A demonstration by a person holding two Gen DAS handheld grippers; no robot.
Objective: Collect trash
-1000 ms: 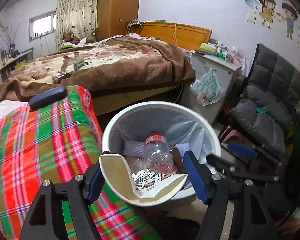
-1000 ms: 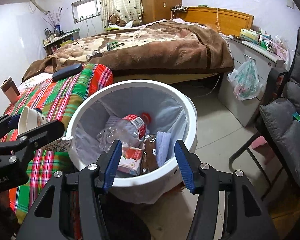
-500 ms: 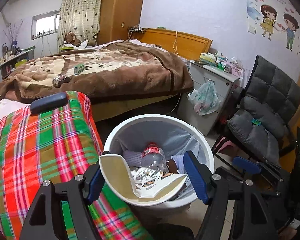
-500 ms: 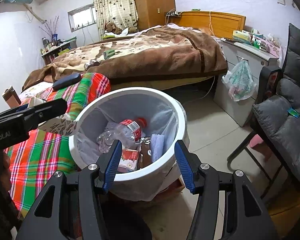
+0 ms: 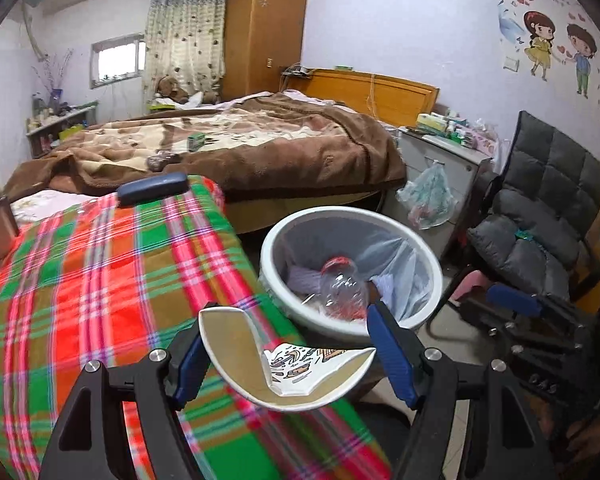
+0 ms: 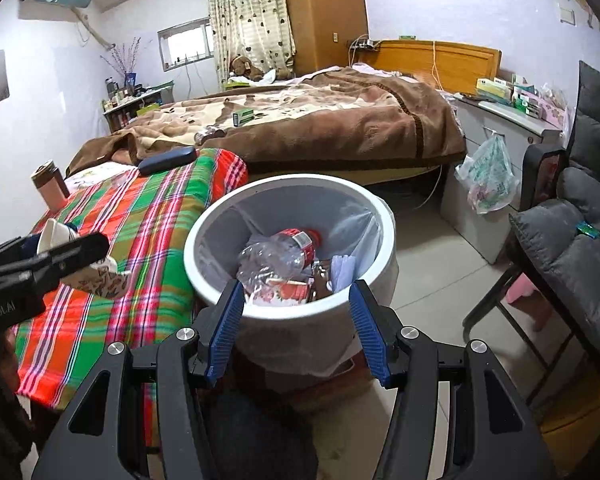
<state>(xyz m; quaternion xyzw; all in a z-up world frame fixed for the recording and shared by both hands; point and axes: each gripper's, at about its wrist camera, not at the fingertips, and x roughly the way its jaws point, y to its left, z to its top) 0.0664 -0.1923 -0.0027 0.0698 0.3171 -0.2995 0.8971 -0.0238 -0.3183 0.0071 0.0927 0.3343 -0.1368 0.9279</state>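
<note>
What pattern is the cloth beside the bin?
Red, green and white plaid cloth, clearest in the left wrist view.

A plaid blanket (image 6: 140, 240) in red, green and white covers the surface at the left of the right wrist view. On it lie a dark blue case (image 6: 167, 160) at its far edge and a brown cup (image 6: 50, 190) at the upper left. Behind it the bed (image 6: 320, 128) under a brown blanket carries 1 small green box (image 6: 243, 116). The tiled floor (image 6: 432, 264) at the right carries the white bin (image 6: 292, 312), just beside the plaid edge, and a grey chair (image 6: 572, 248).
</note>
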